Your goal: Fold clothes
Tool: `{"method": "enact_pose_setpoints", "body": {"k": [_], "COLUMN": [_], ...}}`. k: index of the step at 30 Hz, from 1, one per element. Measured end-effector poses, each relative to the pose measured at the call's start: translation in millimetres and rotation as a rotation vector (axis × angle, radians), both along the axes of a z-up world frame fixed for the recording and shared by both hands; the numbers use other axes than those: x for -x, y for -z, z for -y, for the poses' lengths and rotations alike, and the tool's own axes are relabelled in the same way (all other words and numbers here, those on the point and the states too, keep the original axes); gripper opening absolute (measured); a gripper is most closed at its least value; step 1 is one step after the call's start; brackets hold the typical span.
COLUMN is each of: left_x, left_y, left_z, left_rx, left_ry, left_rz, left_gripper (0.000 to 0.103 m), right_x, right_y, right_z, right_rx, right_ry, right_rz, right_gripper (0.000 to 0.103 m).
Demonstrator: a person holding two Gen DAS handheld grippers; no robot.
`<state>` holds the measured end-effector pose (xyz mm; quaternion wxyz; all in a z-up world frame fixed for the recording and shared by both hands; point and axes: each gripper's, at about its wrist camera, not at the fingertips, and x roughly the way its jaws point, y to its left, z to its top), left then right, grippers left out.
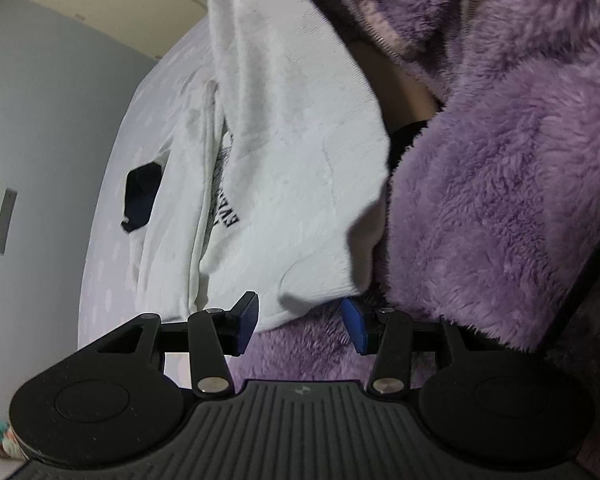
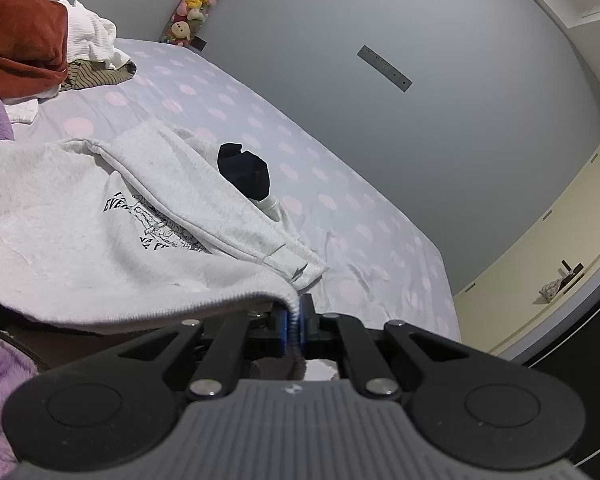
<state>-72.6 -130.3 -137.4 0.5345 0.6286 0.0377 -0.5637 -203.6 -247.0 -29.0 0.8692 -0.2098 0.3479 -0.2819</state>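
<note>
A light grey printed sweatshirt (image 1: 292, 140) lies partly on the bed and is lifted at one edge toward a person in a purple fleece jacket (image 1: 500, 200). My left gripper (image 1: 300, 322) is open; a loose corner of the sweatshirt hangs just ahead of and between its blue pads (image 1: 246, 316), and neither pad presses on it. In the right wrist view my right gripper (image 2: 296, 326) is shut on the ribbed hem of the sweatshirt (image 2: 60, 232) and holds that edge up off the bed. The garment's dark hood opening (image 2: 244, 172) faces up.
The bed (image 2: 340, 184) has a pale sheet with pink dots and ends at a grey wall (image 2: 380, 40). A pile of rust, white and striped clothes (image 2: 24, 36) sits at its far corner. Plush toys (image 2: 198, 0) line the wall.
</note>
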Motion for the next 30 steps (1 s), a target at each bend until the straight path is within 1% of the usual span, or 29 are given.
{"method": "enact_pose_setpoints", "body": {"k": [4, 7, 9, 10, 11, 14, 17, 19, 20, 23, 26, 30], "left_x": [5, 7, 8, 7, 6, -6, -26, -43, -55, -88, -107, -118], "left_y": [3, 4, 4, 2, 1, -12, -30, -48, -60, -88, -104, -111], "left_z": [5, 8, 9, 9, 8, 8, 8, 4, 0, -14, -23, -24], "left_rx": [-0.004, -0.009, -0.011, -0.007, -0.003, 0.043, 0.111, 0.185, 0.236, 0.367, 0.427, 0.471], "left_ry": [0.04, 0.049, 0.05, 0.042, 0.034, -0.05, -0.154, -0.231, -0.286, -0.416, -0.483, -0.535], "left_rz": [0.0, -0.021, -0.038, -0.053, -0.067, -0.149, -0.249, -0.306, -0.344, -0.416, -0.451, -0.49], "left_gripper": [0.041, 0.029, 0.019, 0.012, 0.01, 0.005, 0.004, 0.004, 0.004, 0.004, 0.004, 0.004], "right_x": [1, 2, 3, 3, 4, 6, 8, 9, 9, 9, 6, 0], "right_y": [2, 3, 5, 6, 6, 8, 9, 10, 10, 12, 12, 12], "right_z": [1, 2, 3, 3, 3, 3, 5, 5, 6, 6, 3, 4], "right_rx": [-0.011, -0.018, -0.022, -0.023, -0.025, -0.027, -0.028, -0.027, -0.027, -0.018, -0.01, 0.008], "right_ry": [0.002, 0.005, 0.008, 0.01, 0.012, 0.018, 0.02, 0.014, 0.008, -0.017, -0.036, -0.038], "right_rz": [0.006, 0.01, 0.01, 0.009, 0.007, -0.001, -0.008, -0.019, -0.029, -0.058, -0.073, -0.079], "right_gripper": [0.006, 0.006, 0.006, 0.006, 0.006, 0.006, 0.006, 0.006, 0.006, 0.006, 0.006, 0.006]}}
